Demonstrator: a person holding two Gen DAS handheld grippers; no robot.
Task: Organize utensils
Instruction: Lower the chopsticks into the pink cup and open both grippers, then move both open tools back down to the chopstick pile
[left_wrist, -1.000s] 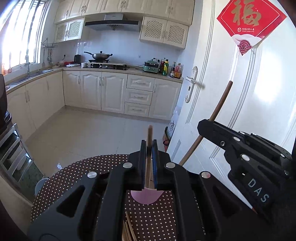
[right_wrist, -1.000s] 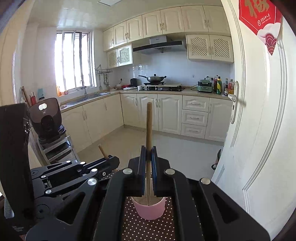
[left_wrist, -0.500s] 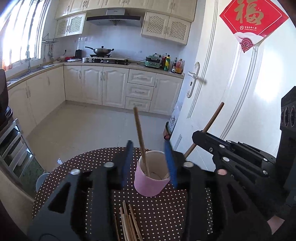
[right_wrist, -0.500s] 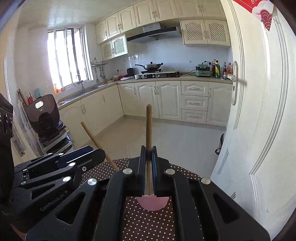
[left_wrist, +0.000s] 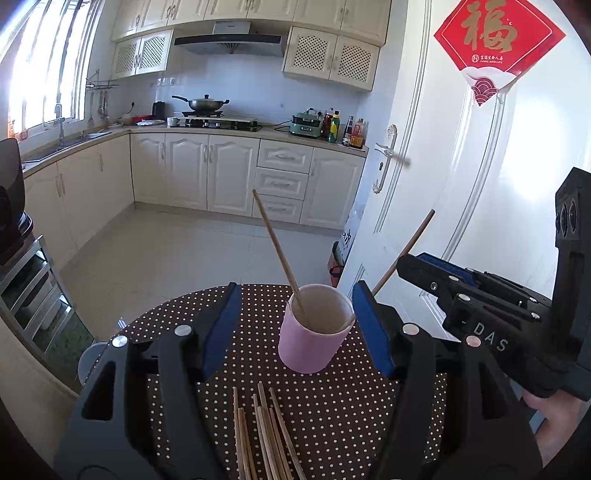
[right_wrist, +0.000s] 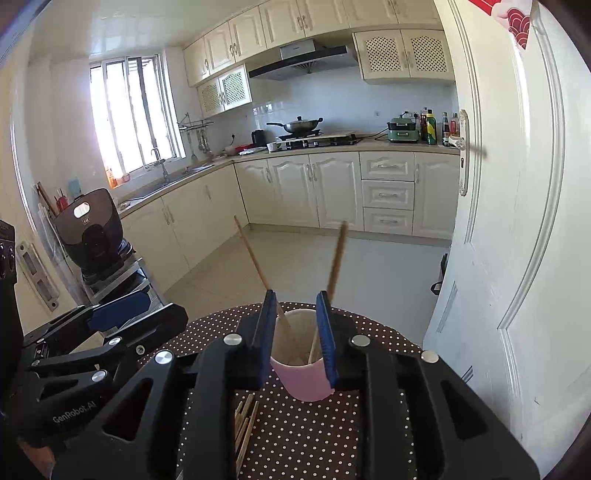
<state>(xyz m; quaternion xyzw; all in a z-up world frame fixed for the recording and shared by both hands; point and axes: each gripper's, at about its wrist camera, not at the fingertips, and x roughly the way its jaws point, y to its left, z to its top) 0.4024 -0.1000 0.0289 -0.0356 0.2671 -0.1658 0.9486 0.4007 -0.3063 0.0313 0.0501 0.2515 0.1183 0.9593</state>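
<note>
Left gripper (left_wrist: 291, 328): we hold it low at centre frame, jaws opening, nothing pressed between them. Right gripper (right_wrist: 297, 332): jaws opening too, narrower; no pad touches a stick.

Pink cup (left_wrist: 314, 328): upright on the dotted tablecloth (left_wrist: 332, 424), between the left gripper's pads without contact.

First chopstick (left_wrist: 277, 251): in the cup, leaning toward upper left of frame. Second chopstick (right_wrist: 334, 266): blurred in the right wrist view, lower end in the cup, leaning toward the right; we judge it just let go.

Loose chopsticks (left_wrist: 262, 439): a bundle flat on the cloth at lower centre, just below the cup, long axes running from the bottom of the frame up toward the cup. We judge the left gripper nearer, since they lie directly under its jaws, so the next pick means drawing back and down.
</note>
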